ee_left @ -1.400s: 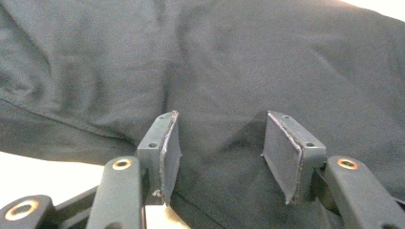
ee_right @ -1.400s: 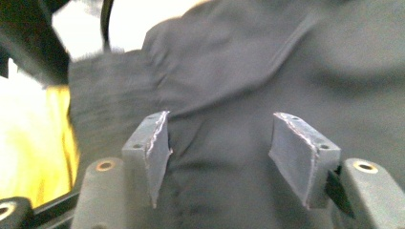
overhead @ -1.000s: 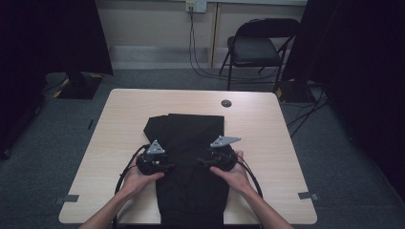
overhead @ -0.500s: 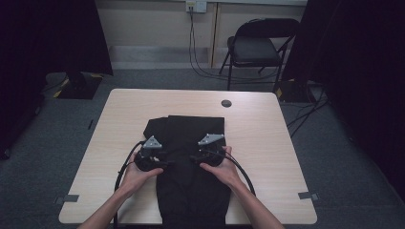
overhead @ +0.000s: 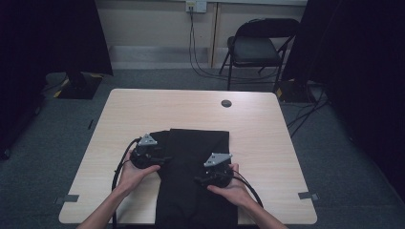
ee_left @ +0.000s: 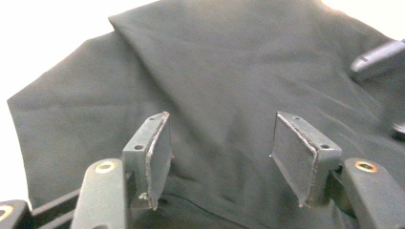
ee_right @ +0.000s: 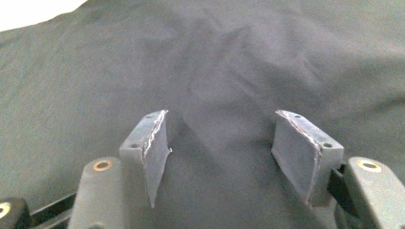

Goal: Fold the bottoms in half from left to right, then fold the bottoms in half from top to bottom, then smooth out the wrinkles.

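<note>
High view had the table [overhead: 267, 143] with a black garment [overhead: 196, 171], folded long, lying on its near half and running off the near edge. Left hand-held gripper [overhead: 165, 159] sat at the cloth's left edge, right hand-held gripper [overhead: 199, 180] over its middle-right. Left gripper view showed its jaws spread, just been opening, nothing but flat fabric [ee_left: 219, 95] beneath, a fold ridge slanting away toward the cloth's far edge. Right gripper view showed jaws wide too, hovering above rumpled cloth [ee_right: 215, 71], pads clear of it. Looked like the smoothing-and-regrip step: best bet was to lower each pair of jaws onto a single edge layer, pinch cleanly, and move both hands together so the fold stayed square.
</note>
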A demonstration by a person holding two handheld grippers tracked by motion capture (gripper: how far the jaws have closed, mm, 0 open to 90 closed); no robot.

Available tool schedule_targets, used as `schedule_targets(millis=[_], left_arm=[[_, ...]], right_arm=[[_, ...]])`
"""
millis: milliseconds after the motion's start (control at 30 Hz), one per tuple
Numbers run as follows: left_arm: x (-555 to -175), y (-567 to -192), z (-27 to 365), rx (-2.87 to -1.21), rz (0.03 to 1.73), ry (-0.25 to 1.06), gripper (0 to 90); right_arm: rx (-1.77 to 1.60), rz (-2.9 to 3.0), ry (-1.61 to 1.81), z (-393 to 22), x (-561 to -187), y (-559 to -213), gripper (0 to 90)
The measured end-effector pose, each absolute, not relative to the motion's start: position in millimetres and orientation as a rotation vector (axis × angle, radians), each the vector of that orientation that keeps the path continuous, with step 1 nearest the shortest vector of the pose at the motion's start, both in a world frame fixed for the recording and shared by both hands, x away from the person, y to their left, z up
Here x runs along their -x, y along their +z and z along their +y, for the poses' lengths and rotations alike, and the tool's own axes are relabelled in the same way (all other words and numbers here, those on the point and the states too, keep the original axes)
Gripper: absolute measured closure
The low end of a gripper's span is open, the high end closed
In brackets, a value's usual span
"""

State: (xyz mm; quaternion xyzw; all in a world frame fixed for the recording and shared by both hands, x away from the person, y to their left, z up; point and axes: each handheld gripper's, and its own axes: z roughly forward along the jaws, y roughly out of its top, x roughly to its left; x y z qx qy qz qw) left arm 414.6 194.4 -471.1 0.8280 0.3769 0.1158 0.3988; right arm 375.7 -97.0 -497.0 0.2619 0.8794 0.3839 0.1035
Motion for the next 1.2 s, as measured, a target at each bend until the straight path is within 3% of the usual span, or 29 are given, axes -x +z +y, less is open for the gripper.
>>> schedule_targets(millis=[67, 167, 400, 633, 700, 967, 1200], left_arm=[[-416, -471, 197, -2.092, 0.959, 0.304, 36.6], [-418, -471, 201, -2.094, 0.970, 0.310, 34.7], [-438, -462, 215, -2.024, 1.010, 0.332, 33.7], [-474, -474, 214, -1.967, 1.061, 0.350, 29.2], [-482, -477, 210, -2.017, 1.073, 0.321, 28.3], [-487, -475, 190, -2.063, 1.001, 0.358, 27.3], [-501, -491, 187, -2.078, 1.069, 0.340, 28.2]], right_arm=[[-0.792, 2.618, 1.146, -101, -374, -495, 35.8], [-0.892, 2.591, 1.200, -113, -390, -485, 26.5], [-1.031, 2.406, 1.224, -142, -432, -463, 22.9], [-1.079, 2.369, 1.128, -147, -479, -469, 22.6], [-1.093, 2.358, 1.111, -146, -488, -471, 22.7], [-1.150, 2.343, 1.079, -151, -510, -477, 22.4], [-1.237, 2.331, 1.054, -152, -519, -494, 22.2]])
